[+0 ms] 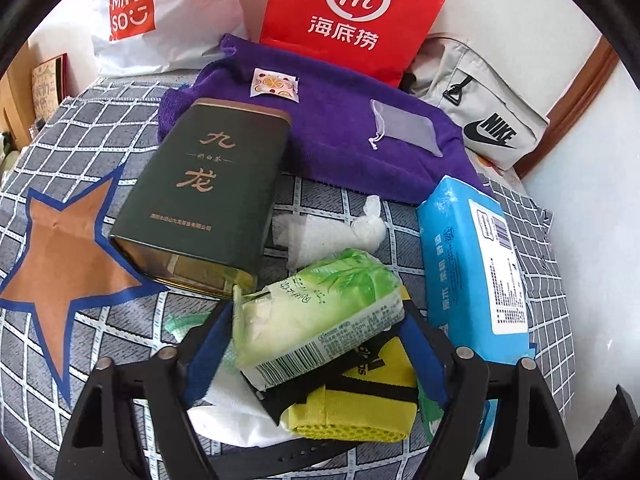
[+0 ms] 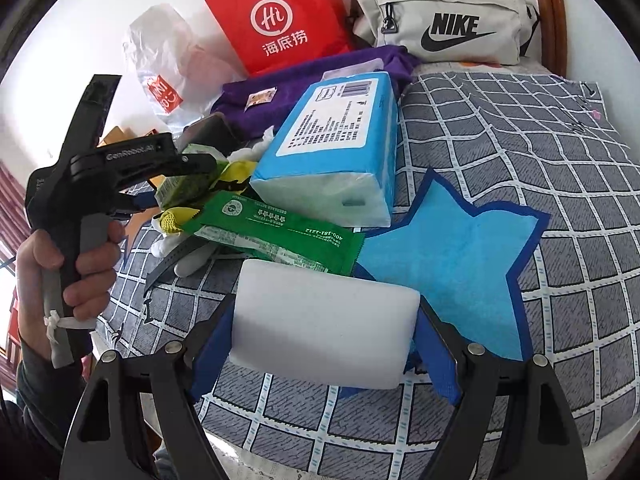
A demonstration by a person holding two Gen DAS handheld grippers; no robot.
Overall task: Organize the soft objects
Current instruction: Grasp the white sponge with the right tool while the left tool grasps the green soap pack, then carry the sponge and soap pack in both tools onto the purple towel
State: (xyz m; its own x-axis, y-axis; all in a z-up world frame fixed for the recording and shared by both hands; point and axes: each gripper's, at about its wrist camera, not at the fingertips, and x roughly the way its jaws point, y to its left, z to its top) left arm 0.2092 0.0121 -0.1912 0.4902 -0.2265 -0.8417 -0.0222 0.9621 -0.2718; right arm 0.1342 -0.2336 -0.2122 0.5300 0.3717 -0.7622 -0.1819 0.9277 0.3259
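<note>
Gripping white sponge (image 2: 324, 324) – right tongs (image 2: 324, 332), left tongs (image 1: 316, 340) on green tissue pack (image 1: 316, 320)

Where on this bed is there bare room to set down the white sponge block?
Free: the checked bedspread to the right of the blue tissue pack, between the Nike bag and the blue star patch. Crowded: the pile of packets left of the tissue pack, around the green wipes pack.

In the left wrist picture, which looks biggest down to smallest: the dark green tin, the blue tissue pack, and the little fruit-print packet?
1. dark green tin
2. blue tissue pack; not far behind the tin, and both lie at a slant, so this order is unsure
3. fruit-print packet; clearly smallest, though it also lies farther away
</note>
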